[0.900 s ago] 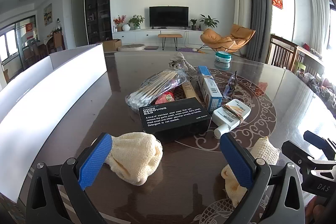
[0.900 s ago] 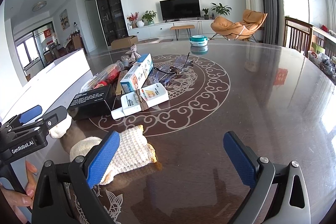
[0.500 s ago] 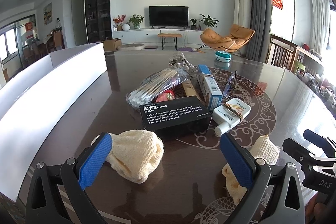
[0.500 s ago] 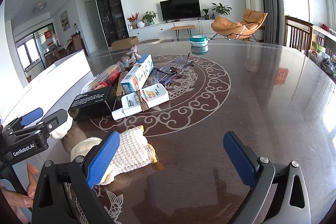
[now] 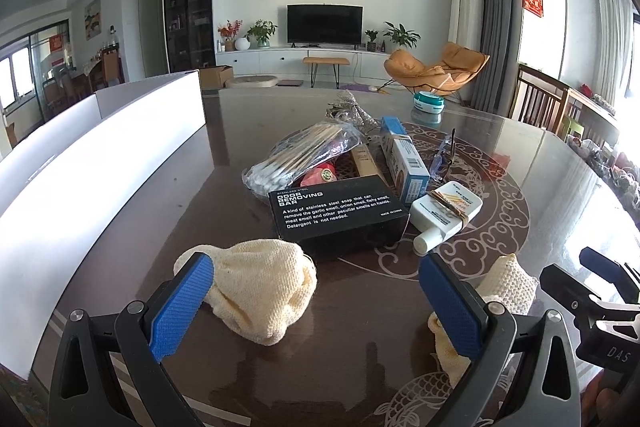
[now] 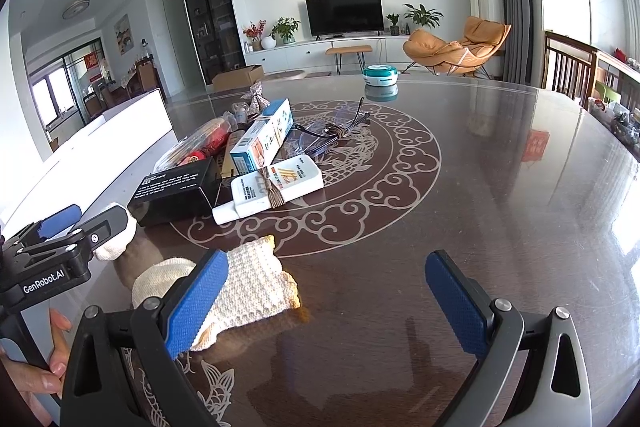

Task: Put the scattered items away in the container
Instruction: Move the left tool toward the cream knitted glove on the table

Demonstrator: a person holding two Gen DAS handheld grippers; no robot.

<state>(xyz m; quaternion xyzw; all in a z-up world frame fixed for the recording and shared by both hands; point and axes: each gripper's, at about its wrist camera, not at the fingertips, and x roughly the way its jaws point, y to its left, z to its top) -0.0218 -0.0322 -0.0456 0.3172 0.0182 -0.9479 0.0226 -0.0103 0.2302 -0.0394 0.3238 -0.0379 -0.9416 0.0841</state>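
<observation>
the left gripper [image 5: 316, 307] hung with its jaws spread wide and nothing between its pads, tilted down over the dark table [image 5: 168, 211]; a crumpled cream knit cloth [image 5: 260, 291] lay just past its left pad at about 11 o'clock. the right gripper [image 6: 326, 301] was equally spread and empty, a second knit cloth [image 6: 248, 279] beside its left pad at 10 o'clock. the scattered pile sat at 12 o'clock from the left gripper: a black box [image 5: 336, 209], a white bottle [image 5: 444, 213], a blue-and-white carton [image 5: 402, 157] and bagged cotton swabs [image 5: 304, 155]. the white container [image 5: 80, 155] stood at 10 o'clock, well apart from the pile.
</observation>
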